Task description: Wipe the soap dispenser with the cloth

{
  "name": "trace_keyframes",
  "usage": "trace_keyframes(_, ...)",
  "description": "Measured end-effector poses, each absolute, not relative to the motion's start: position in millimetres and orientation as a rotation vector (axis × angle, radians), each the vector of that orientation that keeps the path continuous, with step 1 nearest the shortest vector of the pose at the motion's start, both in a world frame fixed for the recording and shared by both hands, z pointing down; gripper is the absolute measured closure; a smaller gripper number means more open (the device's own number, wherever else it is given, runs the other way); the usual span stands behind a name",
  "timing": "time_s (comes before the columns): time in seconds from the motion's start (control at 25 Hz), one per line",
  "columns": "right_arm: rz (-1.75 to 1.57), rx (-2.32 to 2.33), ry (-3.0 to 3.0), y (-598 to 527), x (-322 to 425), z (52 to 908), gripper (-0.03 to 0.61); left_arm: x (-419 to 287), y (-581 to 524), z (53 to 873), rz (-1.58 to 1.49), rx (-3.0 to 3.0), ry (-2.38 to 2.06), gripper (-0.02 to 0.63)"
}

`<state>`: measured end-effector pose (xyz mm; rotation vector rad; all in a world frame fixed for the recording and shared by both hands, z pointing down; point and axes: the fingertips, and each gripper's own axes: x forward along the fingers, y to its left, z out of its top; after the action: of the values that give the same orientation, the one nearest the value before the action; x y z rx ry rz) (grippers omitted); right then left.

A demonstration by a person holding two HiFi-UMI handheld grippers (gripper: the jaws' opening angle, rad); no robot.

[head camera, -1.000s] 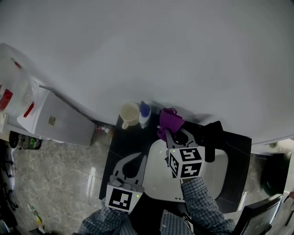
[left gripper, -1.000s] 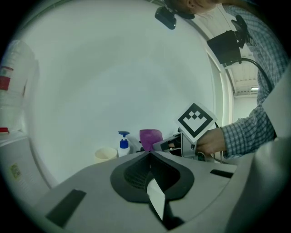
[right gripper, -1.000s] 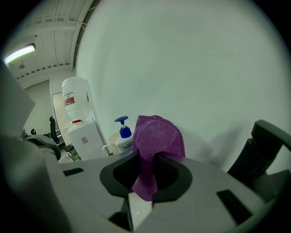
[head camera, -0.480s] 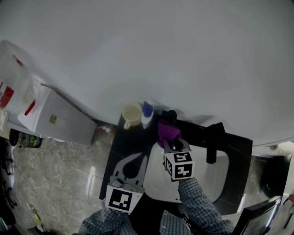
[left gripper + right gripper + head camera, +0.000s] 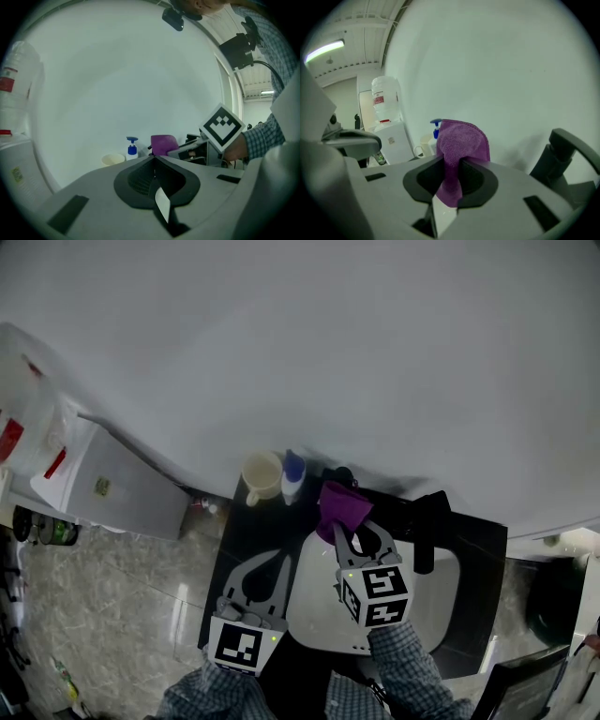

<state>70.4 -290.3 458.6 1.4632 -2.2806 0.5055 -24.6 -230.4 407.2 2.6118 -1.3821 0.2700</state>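
Observation:
The soap dispenser [image 5: 293,474], a white bottle with a blue pump [image 5: 132,146], stands at the back of the black counter against the wall. A purple cloth [image 5: 340,505] hangs just right of it and a little nearer me. My right gripper [image 5: 341,524] is shut on that cloth [image 5: 461,143], which bulges up above the jaws. The bottle's blue pump [image 5: 436,125] peeks out left of the cloth. My left gripper [image 5: 283,561] hovers low at the counter's front left, shut with nothing in it [image 5: 154,163].
A cream mug [image 5: 262,474] stands left of the dispenser. A black faucet [image 5: 427,521] rises over the white basin [image 5: 323,615]. A dark round object [image 5: 345,474] sits behind the cloth. A water cooler [image 5: 103,486] stands on the left, and the white wall is close behind.
My right gripper has drawn the cloth back and down a little from the wall, uncovering the dark round object behind it. The left gripper has hardly moved.

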Motion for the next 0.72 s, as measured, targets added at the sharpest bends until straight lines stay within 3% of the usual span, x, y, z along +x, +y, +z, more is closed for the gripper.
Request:
trace_keyframes(0.36, 0.462, 1.600, -2.295, -326, 74, 416, 0.503, -31, -231, 405, 0.261, 2.603, -1.405, 0.612)
trace_keyframes(0.72, 0.485, 1.496, -2.258, -332, 45, 450, 0.503, -38, -228, 405, 0.252, 2.579, -1.427, 0.612)
